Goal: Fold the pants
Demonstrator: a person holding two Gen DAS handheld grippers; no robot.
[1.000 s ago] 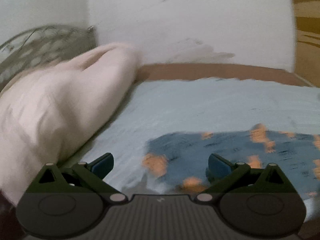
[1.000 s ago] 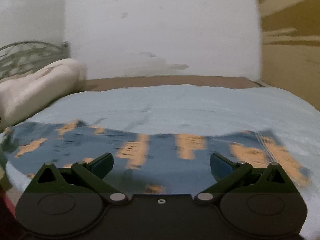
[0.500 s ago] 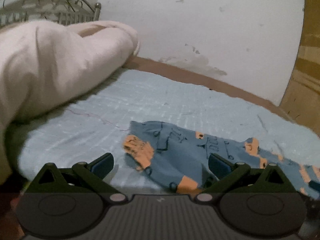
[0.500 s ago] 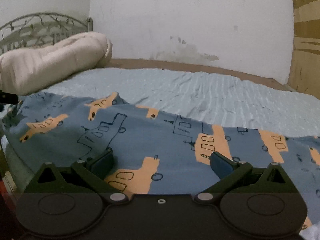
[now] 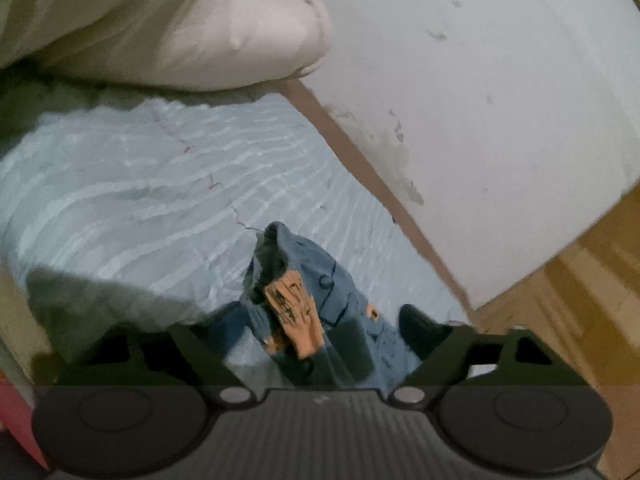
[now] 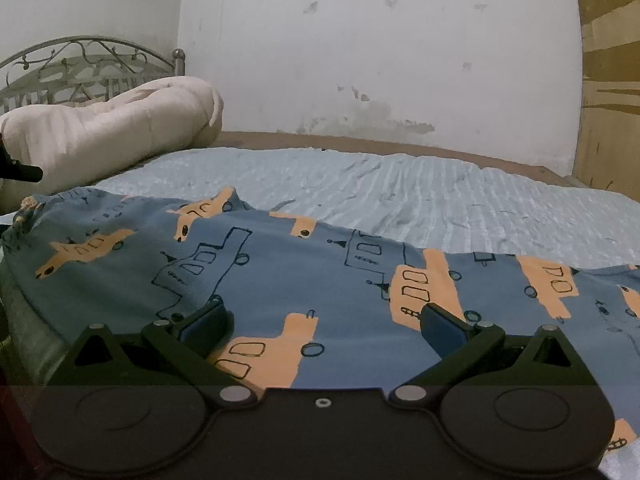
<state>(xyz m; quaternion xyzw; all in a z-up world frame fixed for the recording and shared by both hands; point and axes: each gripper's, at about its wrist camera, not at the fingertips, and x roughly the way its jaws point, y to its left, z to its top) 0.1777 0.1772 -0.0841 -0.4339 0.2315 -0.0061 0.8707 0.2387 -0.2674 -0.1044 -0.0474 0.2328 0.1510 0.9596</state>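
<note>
Pants (image 6: 304, 280): blue, orange-printed, spread on bedsheet (image 6: 420, 188).
Left gripper (image 5: 320, 328): jaws wide, bunched pants edge (image 5: 296, 292) between, ungripped.
Right gripper (image 6: 324, 320): jaws spread over pants.

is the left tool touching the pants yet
Cannot tell. In the left wrist view, bunched pants sit between the open fingers of the left tool, but shadow and blur hide any contact or gap.
</note>
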